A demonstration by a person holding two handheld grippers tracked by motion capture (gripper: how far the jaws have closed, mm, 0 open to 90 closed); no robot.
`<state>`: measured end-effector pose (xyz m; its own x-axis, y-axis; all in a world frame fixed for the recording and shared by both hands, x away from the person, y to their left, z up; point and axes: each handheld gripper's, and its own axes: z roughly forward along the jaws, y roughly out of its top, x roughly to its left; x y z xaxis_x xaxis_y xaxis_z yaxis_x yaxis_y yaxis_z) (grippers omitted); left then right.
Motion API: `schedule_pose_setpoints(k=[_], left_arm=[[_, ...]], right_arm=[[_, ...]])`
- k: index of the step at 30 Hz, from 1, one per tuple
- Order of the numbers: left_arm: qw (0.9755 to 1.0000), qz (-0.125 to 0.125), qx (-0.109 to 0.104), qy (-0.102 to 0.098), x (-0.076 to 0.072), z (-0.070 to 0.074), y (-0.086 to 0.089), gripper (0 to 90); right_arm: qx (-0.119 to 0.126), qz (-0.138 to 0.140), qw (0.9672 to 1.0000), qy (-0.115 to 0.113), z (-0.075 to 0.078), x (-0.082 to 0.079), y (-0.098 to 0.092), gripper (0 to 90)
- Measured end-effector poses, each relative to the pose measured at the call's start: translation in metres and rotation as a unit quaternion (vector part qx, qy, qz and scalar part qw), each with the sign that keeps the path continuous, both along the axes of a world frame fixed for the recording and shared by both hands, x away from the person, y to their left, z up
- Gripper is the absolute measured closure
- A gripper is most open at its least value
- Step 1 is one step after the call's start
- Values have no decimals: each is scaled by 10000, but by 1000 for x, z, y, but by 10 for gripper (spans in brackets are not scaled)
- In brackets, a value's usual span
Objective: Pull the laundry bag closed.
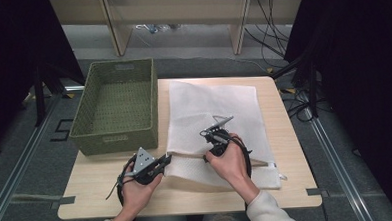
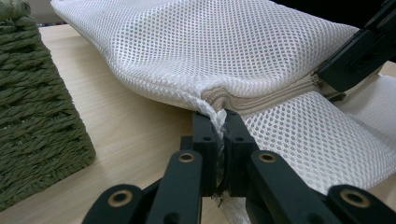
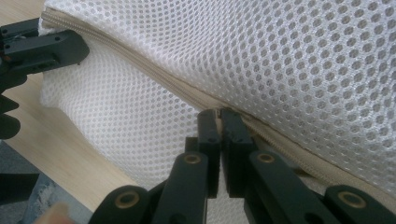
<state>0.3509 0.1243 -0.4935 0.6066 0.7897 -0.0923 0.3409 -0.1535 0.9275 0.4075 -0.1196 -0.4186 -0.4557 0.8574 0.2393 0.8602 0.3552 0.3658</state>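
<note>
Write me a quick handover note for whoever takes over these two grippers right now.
Left gripper: shut on the mesh laundry bag, at the corner where its zipper ends.
Right gripper: shut at the zipper line, farther along; what it pinches is too small to tell.
The bag lies flat on the table, beside the green basket.
Done: both grips set.
Left: probably running the zipper.

My matt black plastic jaws meet a white mesh laundry bag; at left, a rough woven green basket on pale smooth wood table.
</note>
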Motion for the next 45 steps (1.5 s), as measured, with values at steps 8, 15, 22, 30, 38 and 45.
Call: schedule_pose_setpoints(k=[8, 15, 22, 30, 38, 45], left_arm=[[10000, 5, 9, 25, 0, 0, 0, 848], [10000, 21, 2, 22, 0, 0, 0, 848], [10000, 3, 2, 18, 0, 0, 0, 848], [10000, 24, -5, 24, 0, 0, 0, 848], [10000, 13, 13, 14, 0, -1, 0, 848], [10000, 18, 21, 20, 0, -1, 0, 847]], right_arm=[[-173, -75, 9998, -65, 2, 0, -3, 886], [-146, -76, 9999, -32, 2, 1, -4, 886], [-168, -131, 9998, 1, 2, 1, -7, 886], [-179, -157, 9997, 10, 3, 1, -11, 886], [-219, -165, 9996, 18, 4, 1, -12, 885], [-232, -154, 9996, 55, 5, 2, -15, 886]])
